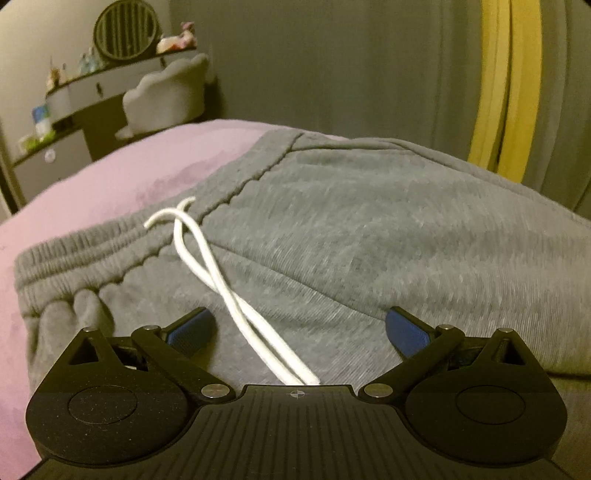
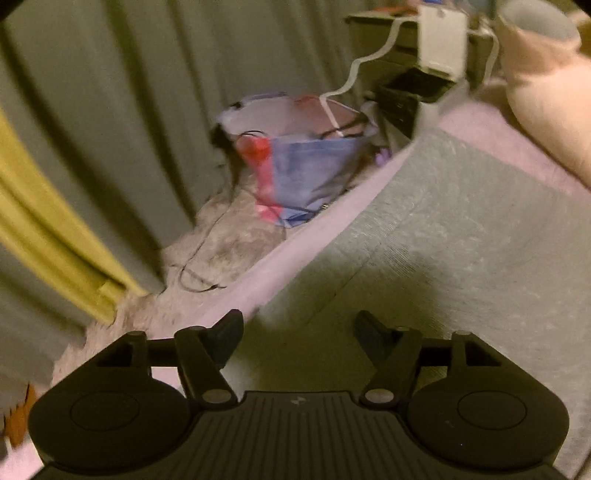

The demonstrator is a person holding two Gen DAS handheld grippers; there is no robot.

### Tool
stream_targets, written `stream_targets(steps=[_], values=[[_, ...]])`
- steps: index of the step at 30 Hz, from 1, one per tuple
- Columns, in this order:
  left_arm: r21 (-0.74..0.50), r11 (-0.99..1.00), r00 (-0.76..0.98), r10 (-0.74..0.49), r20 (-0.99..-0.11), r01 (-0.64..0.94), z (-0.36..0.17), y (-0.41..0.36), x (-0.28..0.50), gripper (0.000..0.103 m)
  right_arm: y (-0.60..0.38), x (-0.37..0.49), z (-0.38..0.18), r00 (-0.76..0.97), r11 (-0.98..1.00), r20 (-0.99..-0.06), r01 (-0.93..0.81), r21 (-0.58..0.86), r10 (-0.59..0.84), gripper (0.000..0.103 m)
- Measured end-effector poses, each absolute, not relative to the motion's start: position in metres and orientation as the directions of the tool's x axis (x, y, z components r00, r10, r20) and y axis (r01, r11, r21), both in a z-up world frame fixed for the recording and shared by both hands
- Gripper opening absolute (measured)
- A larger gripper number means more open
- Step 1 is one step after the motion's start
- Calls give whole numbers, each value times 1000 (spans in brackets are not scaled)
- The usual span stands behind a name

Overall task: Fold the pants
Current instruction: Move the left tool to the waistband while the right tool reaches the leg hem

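Grey sweatpants (image 1: 351, 229) lie on a pink bed cover (image 1: 110, 177), elastic waistband (image 1: 85, 254) at the left. A white drawstring (image 1: 218, 280) runs down from the waistband toward my left gripper (image 1: 299, 332). That gripper hovers just above the pants near the waist, blue pads wide apart and nothing between them. In the right wrist view a long grey stretch of the pants (image 2: 461, 229) runs along the bed's edge. My right gripper (image 2: 299, 332) hangs over that fabric by the edge, jaws apart and not touching cloth.
A vanity desk with a round mirror (image 1: 125, 29) and a padded chair (image 1: 166, 96) stand beyond the bed. Grey and yellow curtains (image 1: 502, 85) hang behind. Beside the bed on the floor sit a blue and red bag (image 2: 303, 162), cables and a fluffy rug (image 2: 221, 236). A pillow (image 2: 546, 110) lies far right.
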State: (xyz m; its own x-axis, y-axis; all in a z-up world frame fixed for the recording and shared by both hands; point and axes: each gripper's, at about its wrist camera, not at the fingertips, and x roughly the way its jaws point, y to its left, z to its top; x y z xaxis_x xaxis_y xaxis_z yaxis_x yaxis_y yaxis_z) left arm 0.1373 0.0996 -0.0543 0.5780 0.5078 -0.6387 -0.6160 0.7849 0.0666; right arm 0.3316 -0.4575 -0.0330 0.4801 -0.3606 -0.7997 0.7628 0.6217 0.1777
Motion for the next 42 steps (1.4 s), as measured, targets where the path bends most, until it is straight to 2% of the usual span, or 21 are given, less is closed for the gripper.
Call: stream_targets(steps=[2, 3, 4, 5, 7, 9, 10, 16, 22, 26, 29, 32, 33, 34, 36, 37, 41, 42], values=[[68, 782, 581, 515, -630, -620, -54, 96, 133, 103, -460, 338, -45, 448, 606, -808, 782, 146, -383, 68], [76, 781, 581, 522, -625, -620, -54, 95, 134, 103, -458, 339, -46, 441, 609, -802, 783, 125, -403, 64], [86, 781, 581, 529, -619, -619, -55, 93, 134, 103, -454, 339, -47, 432, 613, -796, 784, 99, -424, 54], [92, 780, 581, 534, -614, -618, -54, 91, 134, 103, -452, 339, -46, 424, 616, -790, 784, 76, -443, 48], [94, 780, 583, 535, -611, -618, -55, 91, 134, 103, -455, 335, -41, 425, 615, -789, 784, 77, -443, 16], [84, 781, 586, 529, -614, -618, -55, 92, 133, 103, -462, 327, -34, 452, 621, -795, 774, 123, -405, 7], [74, 782, 589, 523, -616, -619, -55, 93, 133, 103, -464, 320, -28, 472, 622, -790, 768, 151, -392, 5], [38, 783, 598, 504, -623, -621, -55, 97, 130, 103, -472, 261, -7, 609, 627, -721, 712, 315, -330, 4], [34, 782, 597, 504, -624, -623, -54, 96, 129, 103, -449, 140, 7, 711, 618, -625, 659, 429, -323, 2], [28, 780, 600, 503, -622, -625, -55, 97, 129, 103, -437, 79, -21, 626, 570, -684, 738, 362, -375, 2], [23, 779, 602, 503, -619, -627, -55, 97, 128, 103, -441, 56, -38, 623, 515, -677, 758, 400, -393, 5], [19, 776, 605, 506, -615, -630, -56, 96, 128, 103, -445, 62, -27, 685, 527, -628, 711, 466, -369, 12], [15, 775, 605, 506, -615, -632, -57, 96, 128, 103, -446, 67, -21, 704, 535, -604, 696, 480, -373, 24], [13, 774, 606, 506, -614, -633, -57, 96, 128, 103, -445, 70, -15, 727, 542, -576, 675, 500, -374, 41], [14, 772, 607, 511, -609, -635, -58, 95, 127, 103, -446, 78, -9, 756, 562, -531, 647, 515, -383, 60], [15, 771, 608, 513, -606, -637, -58, 95, 127, 103, -446, 82, -10, 758, 572, -521, 645, 507, -392, 60], [19, 769, 609, 521, -598, -639, -60, 93, 127, 103, -453, 107, -32, 714, 575, -580, 682, 452, -392, 58], [20, 768, 610, 523, -595, -640, -60, 93, 128, 103, -450, 111, -34, 696, 595, -578, 697, 401, -426, 57]])
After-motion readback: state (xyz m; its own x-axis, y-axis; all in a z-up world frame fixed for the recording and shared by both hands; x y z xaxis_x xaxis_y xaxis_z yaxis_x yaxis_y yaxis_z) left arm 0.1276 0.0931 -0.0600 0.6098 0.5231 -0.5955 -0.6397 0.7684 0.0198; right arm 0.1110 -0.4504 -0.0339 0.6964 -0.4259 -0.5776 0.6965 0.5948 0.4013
